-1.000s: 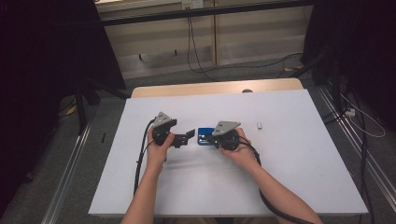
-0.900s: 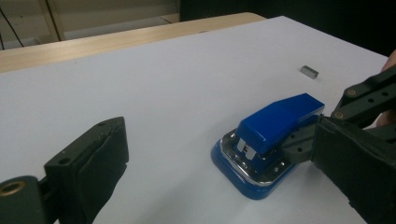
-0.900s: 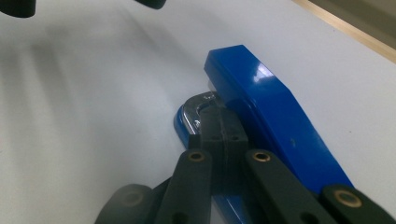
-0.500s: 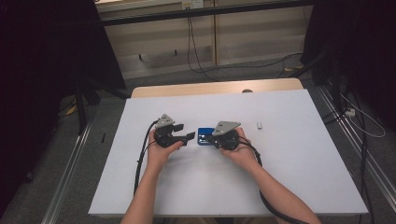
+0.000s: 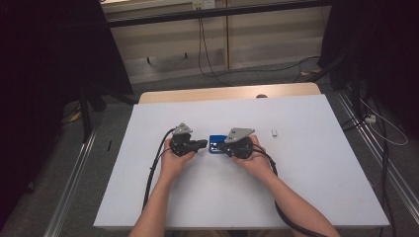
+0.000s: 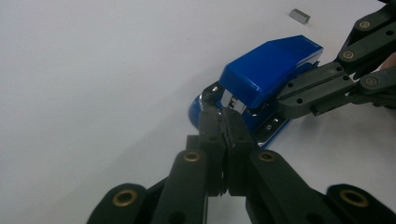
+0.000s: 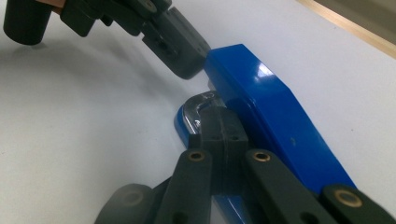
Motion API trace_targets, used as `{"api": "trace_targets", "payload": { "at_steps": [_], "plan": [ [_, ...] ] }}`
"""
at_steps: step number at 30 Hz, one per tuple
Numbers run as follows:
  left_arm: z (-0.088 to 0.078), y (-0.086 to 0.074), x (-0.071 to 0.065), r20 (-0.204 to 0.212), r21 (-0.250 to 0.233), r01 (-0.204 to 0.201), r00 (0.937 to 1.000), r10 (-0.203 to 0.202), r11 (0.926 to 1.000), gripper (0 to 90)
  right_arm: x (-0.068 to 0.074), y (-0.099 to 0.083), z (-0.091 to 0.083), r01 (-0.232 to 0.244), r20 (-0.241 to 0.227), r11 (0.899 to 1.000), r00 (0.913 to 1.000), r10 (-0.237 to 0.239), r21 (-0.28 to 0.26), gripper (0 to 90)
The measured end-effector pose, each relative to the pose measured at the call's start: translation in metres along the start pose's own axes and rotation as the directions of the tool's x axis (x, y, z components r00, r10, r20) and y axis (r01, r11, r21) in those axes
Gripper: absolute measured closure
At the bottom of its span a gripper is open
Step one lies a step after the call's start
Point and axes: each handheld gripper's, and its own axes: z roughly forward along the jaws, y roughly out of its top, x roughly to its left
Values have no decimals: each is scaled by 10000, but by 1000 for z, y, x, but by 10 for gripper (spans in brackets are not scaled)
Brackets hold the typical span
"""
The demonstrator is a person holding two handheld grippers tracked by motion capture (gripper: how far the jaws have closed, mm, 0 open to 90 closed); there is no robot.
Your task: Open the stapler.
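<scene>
Table (image 5: 316, 177) first, white and broad, with its wooden far edge, and both forearms came in from the near side. Left gripper (image 5: 201, 144) sat just left of centre, pointing right; its jaws had just been closing and stood pressed together at the front end of the blue stapler (image 6: 268, 70), tips against the metal mouth under the blue lid, though whether they pinched anything there I could not tell. Right gripper (image 5: 223, 147) came in from the other side, clenched too, its jaws lying along the stapler's base beneath the raised top. Stapler itself lay flat mid-table, between the two grippers. Smallest of all, a little grey block (image 5: 274, 132) rested apart to the right
</scene>
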Motion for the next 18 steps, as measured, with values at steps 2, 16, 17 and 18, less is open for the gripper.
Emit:
{"api": "trace_targets", "payload": {
  "at_steps": [2,16,17,18],
  "plan": [
    [3,1,-1,56,90,-147,9999,147,9999,900,0,0,0,1,17,10000,10000,-1,5,900],
    [5,6,1,169,154,-628,9979,625,9979,900,0,0,0,-61,-49,10000,10000,60,-6,900],
    [5,6,1,212,163,-620,9979,616,9979,900,0,0,0,-68,-58,10000,10000,68,4,900],
    [5,6,1,228,185,-679,9975,674,9975,900,0,0,0,-137,-78,9999,9999,137,16,900]
  ]
}}
